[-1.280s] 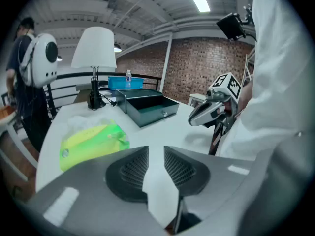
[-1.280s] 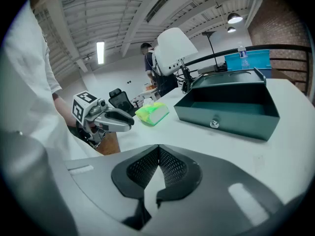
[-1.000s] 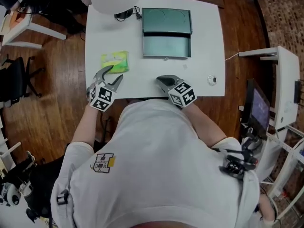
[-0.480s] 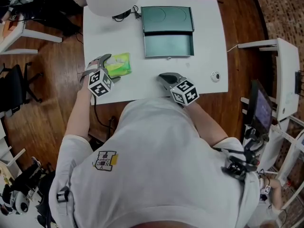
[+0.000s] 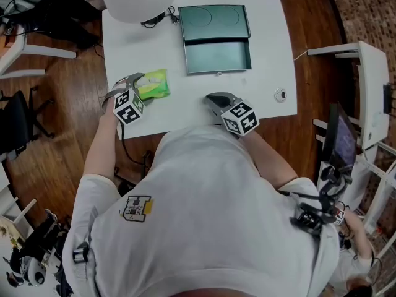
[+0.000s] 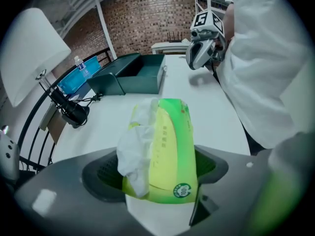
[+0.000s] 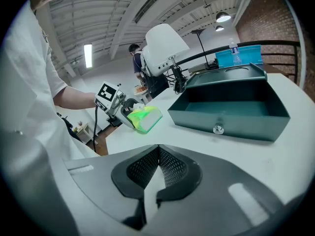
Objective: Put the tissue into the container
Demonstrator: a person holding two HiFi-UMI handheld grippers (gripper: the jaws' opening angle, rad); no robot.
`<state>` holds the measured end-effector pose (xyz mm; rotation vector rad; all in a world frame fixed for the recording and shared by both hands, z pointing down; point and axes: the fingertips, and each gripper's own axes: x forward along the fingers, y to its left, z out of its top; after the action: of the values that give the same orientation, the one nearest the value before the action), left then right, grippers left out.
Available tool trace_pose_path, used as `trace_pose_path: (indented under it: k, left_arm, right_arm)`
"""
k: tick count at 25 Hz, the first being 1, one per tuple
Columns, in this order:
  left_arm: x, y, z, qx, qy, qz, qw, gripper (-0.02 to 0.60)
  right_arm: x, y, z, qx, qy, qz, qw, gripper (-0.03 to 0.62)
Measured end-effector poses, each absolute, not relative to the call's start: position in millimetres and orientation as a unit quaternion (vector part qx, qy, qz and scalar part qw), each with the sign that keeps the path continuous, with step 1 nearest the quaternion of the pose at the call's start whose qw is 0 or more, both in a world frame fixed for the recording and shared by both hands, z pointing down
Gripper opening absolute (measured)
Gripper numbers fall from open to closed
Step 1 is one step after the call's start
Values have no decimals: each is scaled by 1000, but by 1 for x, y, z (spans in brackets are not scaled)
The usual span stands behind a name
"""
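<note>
Head view: the green plastic tissue pack (image 5: pixel 153 84) lies by the white tabletop's (image 5: pixel 266 54) left edge, not yet in the open dark-green box container (image 5: pixel 216 39) at the far edge. Left gripper view: our left hand-held gripper (image 6: pixel 157 173) has just been closing and now pinches the pack, so we still have to carry it. Right gripper view: our right hand-held gripper (image 7: pixel 158 156) is closed and empty.

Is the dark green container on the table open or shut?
Open: the container is uncovered on top, and its inside shows in the head view.

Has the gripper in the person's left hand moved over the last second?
Yes. The left gripper moved from the front edge of the table up to the tissue pack; its jaws have just been closing on it.
</note>
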<state>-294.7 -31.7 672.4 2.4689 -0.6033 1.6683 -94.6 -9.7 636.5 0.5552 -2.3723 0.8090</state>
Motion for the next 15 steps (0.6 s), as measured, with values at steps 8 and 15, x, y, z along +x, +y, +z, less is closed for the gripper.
trace_pose_path:
  k: [8,15]
  left_arm:
    - [-292,-33,667,807,-205,551,52,359]
    - [-288,-42,643,803,-246,540,45,350]
  right_arm:
    - [-91,-14,632,208,-891,296,274,0]
    - [-81,-16,627,205,-898,287,262,0]
